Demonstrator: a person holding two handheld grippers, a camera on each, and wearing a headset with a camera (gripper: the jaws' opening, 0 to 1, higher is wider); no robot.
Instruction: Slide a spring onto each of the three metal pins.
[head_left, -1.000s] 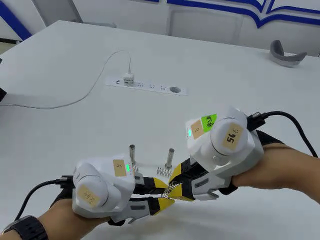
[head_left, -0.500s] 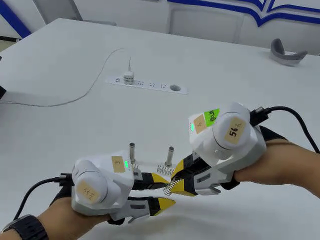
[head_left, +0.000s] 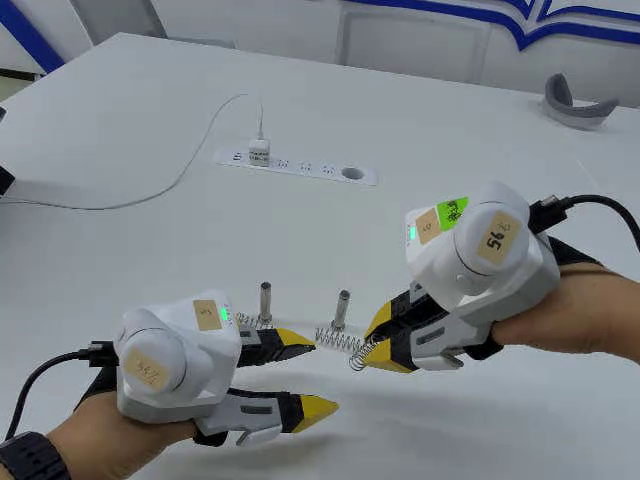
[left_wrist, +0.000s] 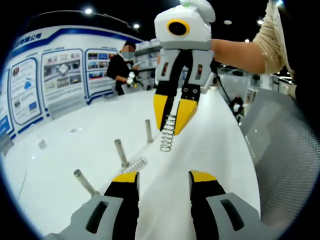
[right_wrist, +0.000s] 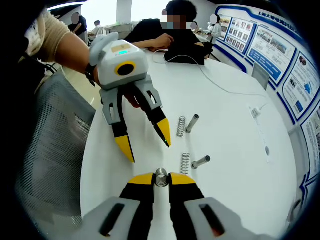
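Presently one spring (head_left: 343, 343), a slim coil of bright wire, is held just beside the pins (left_wrist: 121, 152) with one end clenched in the right tool (head_left: 372, 350). All three pins look bare, so I judge no step finished; two more springs (right_wrist: 185, 163) lie flat on the desk (head_left: 150, 230) close by the pins, and the left tool (left_wrist: 163, 177) gapes released and empty.

Three pins (left_wrist: 120, 152) stand upright, two springs (right_wrist: 185, 162) lie beside them, and one spring (left_wrist: 166, 140) hangs from the right gripper (left_wrist: 172, 122).
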